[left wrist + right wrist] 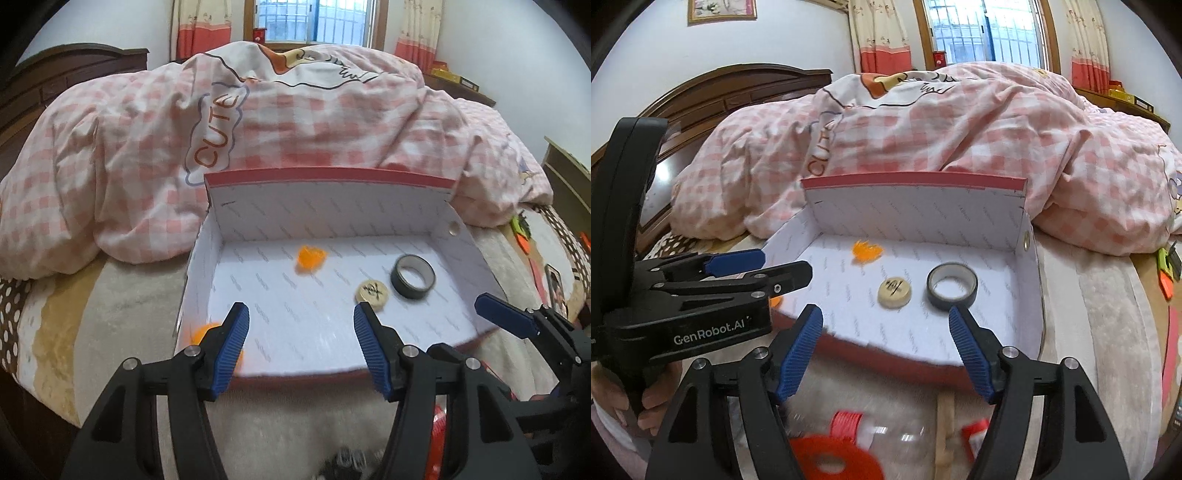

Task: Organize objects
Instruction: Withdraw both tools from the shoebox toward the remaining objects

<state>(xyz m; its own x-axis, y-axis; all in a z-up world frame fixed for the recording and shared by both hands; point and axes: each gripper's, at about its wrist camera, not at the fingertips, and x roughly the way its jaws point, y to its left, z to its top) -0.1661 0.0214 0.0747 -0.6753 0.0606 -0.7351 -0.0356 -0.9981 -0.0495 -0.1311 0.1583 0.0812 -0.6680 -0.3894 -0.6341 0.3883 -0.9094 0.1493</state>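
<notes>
both grippers, left (301, 321) and right (886, 325), hover with jaws wide and empty. box (332, 218) at frame centre holds tape roll (413, 277), disc (371, 291), blurred orange piece (311, 259). next, i judge: fetch the red-capped item (834, 454) at the right view's bottom.

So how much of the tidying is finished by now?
Partly done, it seems: the box already holds a tape roll, a wooden disc and a blurred orange piece. Nothing is in hand: the left claw and right claw are both open. Red items still lie outside the box.
</notes>
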